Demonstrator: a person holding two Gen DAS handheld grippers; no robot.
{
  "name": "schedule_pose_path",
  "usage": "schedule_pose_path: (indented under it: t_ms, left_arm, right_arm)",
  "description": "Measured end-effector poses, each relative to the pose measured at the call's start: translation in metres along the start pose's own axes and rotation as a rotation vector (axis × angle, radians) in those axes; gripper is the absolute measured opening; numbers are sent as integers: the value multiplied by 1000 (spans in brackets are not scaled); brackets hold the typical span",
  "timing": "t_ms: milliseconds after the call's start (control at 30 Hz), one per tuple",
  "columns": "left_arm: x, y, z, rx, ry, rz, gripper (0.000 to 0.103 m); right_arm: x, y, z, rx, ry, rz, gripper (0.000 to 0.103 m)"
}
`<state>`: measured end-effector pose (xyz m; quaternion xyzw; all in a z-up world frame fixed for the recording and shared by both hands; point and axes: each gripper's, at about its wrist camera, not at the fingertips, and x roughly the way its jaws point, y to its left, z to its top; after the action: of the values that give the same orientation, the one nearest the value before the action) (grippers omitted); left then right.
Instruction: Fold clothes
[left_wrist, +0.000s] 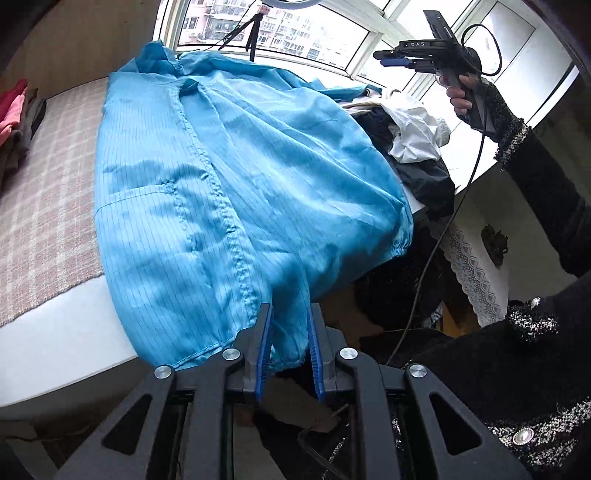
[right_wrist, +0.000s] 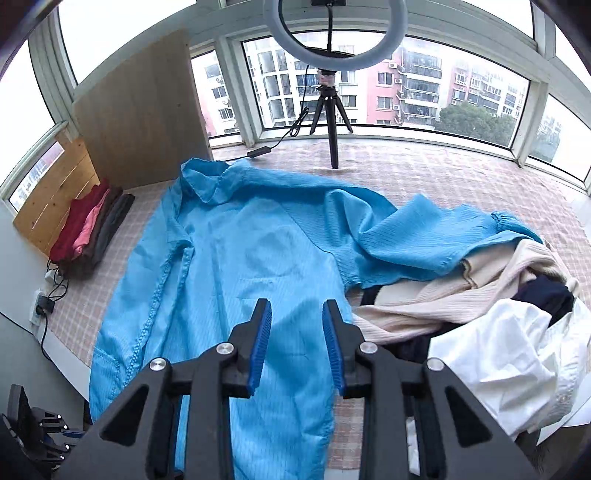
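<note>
A long blue striped coat (right_wrist: 236, 258) lies spread front-up on the checked cover (right_wrist: 424, 173), collar toward the window, and one sleeve (right_wrist: 436, 236) is flung right over other clothes. My right gripper (right_wrist: 296, 302) hovers open above the coat's lower half, with nothing between its blue pads. In the left wrist view the coat (left_wrist: 229, 177) hangs its hem over the near edge. My left gripper (left_wrist: 290, 308) stands just over that hem, jaws slightly apart, and no cloth is pinched. The right gripper (left_wrist: 386, 59) is raised high at the right in a person's hand.
A heap of unfolded clothes (right_wrist: 498, 325), white, cream and dark, lies to the right of the coat. Folded red, pink and grey garments (right_wrist: 92, 232) are stacked far left by a wooden board (right_wrist: 144, 110). A ring light on a tripod (right_wrist: 330, 110) stands by the window.
</note>
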<state>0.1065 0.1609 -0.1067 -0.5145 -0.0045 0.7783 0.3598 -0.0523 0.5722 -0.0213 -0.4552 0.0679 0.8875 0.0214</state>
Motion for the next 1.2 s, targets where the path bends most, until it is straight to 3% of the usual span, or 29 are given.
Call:
schedule_pose_path:
  t_ms: [67,133,233,400,467,567,667,733,833,900,967,1000,1167,1200]
  left_arm:
    - [16,-24,17,34,-1,-38,17]
    - [37,-54,33,67,-4,-91,21]
    - [71,-97,58,109,11,-143,22]
    - [118,-144,93,133,62,-109,22]
    - [128,-147,105,116,77,-78,22]
    - [131,-136,122,51,80,-9,22]
    - [129,-104,134,-67,84,68,25]
    - [128,-81,140,-139,100,127,27]
    - [128,-55,142,-206,141,227,27]
    - [127,-49,143,-235,155,241,27]
    - [129,-48,143,-244,166,237,27]
    - [131,-50,144,-241,172,232,28]
    - [142,-57,145,-232,191,208,28]
    - [141,-58,145,-227,192,206,28]
  right_arm:
    - [-9,-28,7,0,-6,-76,31]
    - [-12,-54,14,-8,-3,-140,42]
    - [-4,-97,25,-20,-1,-217,42]
    - [18,-186,46,-2,27,-261,42]
    - [23,-231,53,51,29,-258,43]
    - [28,-305,64,237,3,-180,43]
    - [45,-366,73,383,23,-120,43]
    - [65,-391,78,410,65,-128,43]
    - [91,-405,87,401,97,-90,43]
    - [105,-395,98,337,110,-38,43]
    - [125,-374,109,217,168,-30,53]
    - [136,-362,112,144,206,-45,59]
    - [186,-320,104,-196,312,-289,59]
    - [191,-327,103,-175,327,-305,58]
